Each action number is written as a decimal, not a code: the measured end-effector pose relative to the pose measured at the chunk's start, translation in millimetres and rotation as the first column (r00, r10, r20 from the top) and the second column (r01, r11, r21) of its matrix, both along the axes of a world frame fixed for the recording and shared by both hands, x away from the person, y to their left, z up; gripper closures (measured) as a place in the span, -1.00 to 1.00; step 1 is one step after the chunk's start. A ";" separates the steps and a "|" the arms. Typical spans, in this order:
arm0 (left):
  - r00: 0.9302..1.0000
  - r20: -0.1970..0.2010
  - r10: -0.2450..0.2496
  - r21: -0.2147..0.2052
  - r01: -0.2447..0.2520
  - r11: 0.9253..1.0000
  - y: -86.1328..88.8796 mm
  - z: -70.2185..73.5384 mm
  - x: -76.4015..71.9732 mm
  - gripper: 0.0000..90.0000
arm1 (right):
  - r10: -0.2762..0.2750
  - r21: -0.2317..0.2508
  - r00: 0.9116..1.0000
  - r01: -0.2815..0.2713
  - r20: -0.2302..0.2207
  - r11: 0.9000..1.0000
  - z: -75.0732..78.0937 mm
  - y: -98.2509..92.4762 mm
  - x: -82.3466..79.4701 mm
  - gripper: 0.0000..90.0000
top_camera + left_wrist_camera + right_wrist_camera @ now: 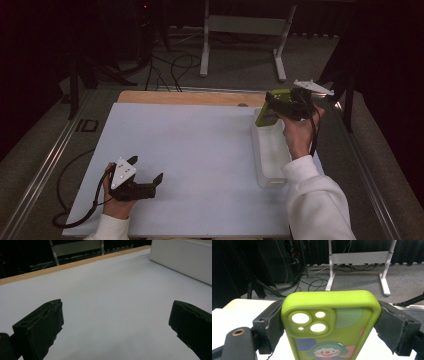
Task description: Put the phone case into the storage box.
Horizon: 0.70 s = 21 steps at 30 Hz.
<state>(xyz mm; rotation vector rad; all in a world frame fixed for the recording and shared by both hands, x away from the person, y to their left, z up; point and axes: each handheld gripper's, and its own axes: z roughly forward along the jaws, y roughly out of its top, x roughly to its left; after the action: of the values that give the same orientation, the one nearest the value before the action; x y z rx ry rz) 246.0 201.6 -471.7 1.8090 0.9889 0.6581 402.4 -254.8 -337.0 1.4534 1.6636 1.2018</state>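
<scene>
A lime green phone case (268, 107) with camera cut-outs and a clown picture (329, 327) hangs in the air over the far end of a white tray (270, 155). My right gripper (280, 106) is shut on it, one jaw on each long side (329, 322). Near the table's front left, my left gripper (147, 176) rests low over the white mat (190, 150) and stands open. Nothing lies between its two black fingers (42, 325), just bare mat (112, 315).
The long white tray stands along the right side of the mat; its wall (180, 260) shows in the left gripper view. A wooden table edge (190, 97) runs along the back. Beyond it are a white stand (245, 30) and cables on the floor (170, 65).
</scene>
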 end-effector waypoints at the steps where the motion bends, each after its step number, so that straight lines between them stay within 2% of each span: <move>1: 1.000 0.000 -0.001 0.000 0.001 1.000 0.1 0.0 0.0 -1.00 | -0.003 -0.005 1.000 0.003 0.000 1.000 -0.3 0.2 0.3 -0.65; 12: 1.000 -0.003 -0.004 0.002 0.004 1.000 -0.3 -0.4 0.0 -1.00 | -0.036 -0.040 0.999 0.035 -0.009 0.999 -4.3 2.7 5.8 -0.65; 21: 1.000 -0.001 -0.002 0.003 0.002 1.000 0.0 -0.1 0.0 -1.00 | -0.058 -0.050 0.998 0.057 -0.022 0.997 -8.2 2.0 10.9 -0.65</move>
<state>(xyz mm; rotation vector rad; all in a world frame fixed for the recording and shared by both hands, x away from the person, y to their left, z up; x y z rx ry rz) 246.0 201.7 -471.8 1.8123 0.9868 0.6578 413.4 -252.9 -345.2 1.4796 1.6442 1.1089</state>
